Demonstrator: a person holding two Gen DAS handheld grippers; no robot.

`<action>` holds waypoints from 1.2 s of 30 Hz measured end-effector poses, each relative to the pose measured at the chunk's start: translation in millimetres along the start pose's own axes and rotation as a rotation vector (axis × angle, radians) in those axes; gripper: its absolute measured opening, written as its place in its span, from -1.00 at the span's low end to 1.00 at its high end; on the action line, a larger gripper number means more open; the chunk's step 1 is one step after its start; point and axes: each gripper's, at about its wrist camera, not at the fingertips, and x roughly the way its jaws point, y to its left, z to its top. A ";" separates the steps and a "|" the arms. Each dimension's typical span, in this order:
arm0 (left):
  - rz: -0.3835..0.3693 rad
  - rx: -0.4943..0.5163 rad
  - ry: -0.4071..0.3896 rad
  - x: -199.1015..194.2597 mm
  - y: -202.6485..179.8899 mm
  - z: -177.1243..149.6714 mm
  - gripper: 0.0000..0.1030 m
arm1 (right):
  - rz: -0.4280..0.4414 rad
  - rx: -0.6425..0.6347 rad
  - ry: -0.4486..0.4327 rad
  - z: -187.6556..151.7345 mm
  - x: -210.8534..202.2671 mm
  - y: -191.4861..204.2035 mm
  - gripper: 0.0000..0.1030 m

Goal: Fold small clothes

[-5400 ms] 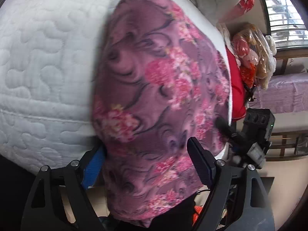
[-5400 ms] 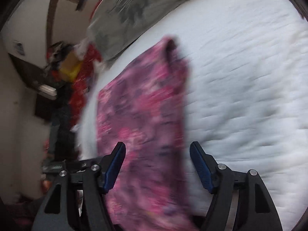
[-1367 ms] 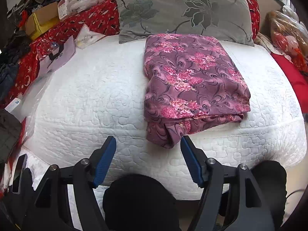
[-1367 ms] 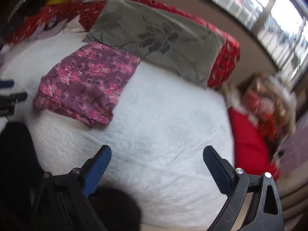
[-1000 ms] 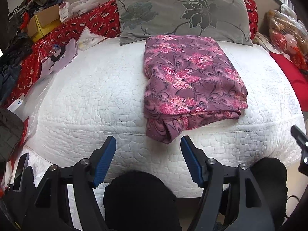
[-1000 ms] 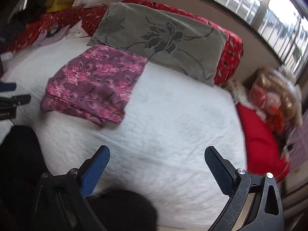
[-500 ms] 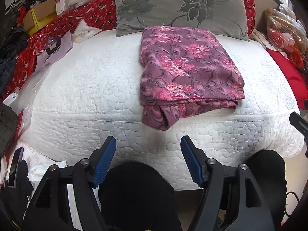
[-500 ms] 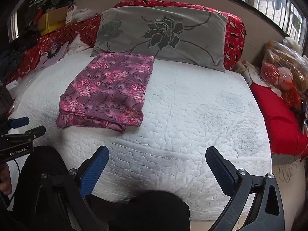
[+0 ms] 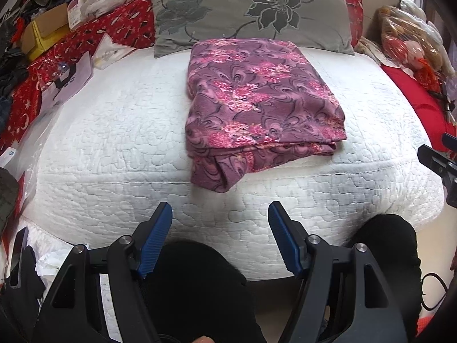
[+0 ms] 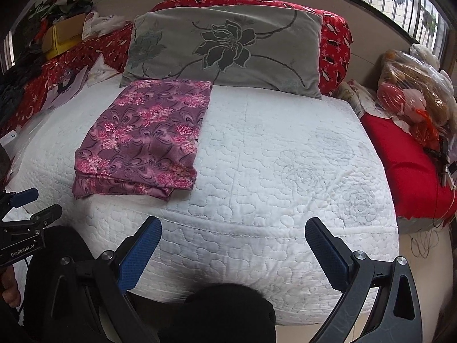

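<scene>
On white quilted bed (image 9: 114, 131): purple floral folded garment (image 9: 257, 100), far edge touching grey flowered pillow (image 9: 251, 8). Left claw (image 9: 220, 237) and right claw (image 10: 230, 253) held wide open, empty. Protruding front-left corner judged best tucked under.

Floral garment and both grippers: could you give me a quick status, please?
Left gripper open, right gripper open. Floral garment folded on white mattress, one corner overhanging. Nothing in the way.

One folded garment (image 9: 260, 100), one grey pillow (image 9: 251, 11), perhaps more behind.
</scene>
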 end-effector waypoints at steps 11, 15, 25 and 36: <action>-0.037 0.030 -0.009 -4.4 -8.3 3.1 0.35 | -0.011 -0.014 0.001 1.5 1.3 -0.5 0.97; -0.050 0.033 -0.011 -5.6 -10.4 4.9 0.35 | -0.011 -0.012 0.002 0.1 1.4 -0.8 0.97; -0.068 0.045 -0.013 -9.7 -20.2 7.6 0.35 | -0.012 -0.008 0.008 -2.5 2.4 -2.3 0.97; -0.072 0.054 -0.015 -10.6 -25.0 8.8 0.35 | -0.014 -0.005 0.013 -3.9 2.2 -2.4 0.97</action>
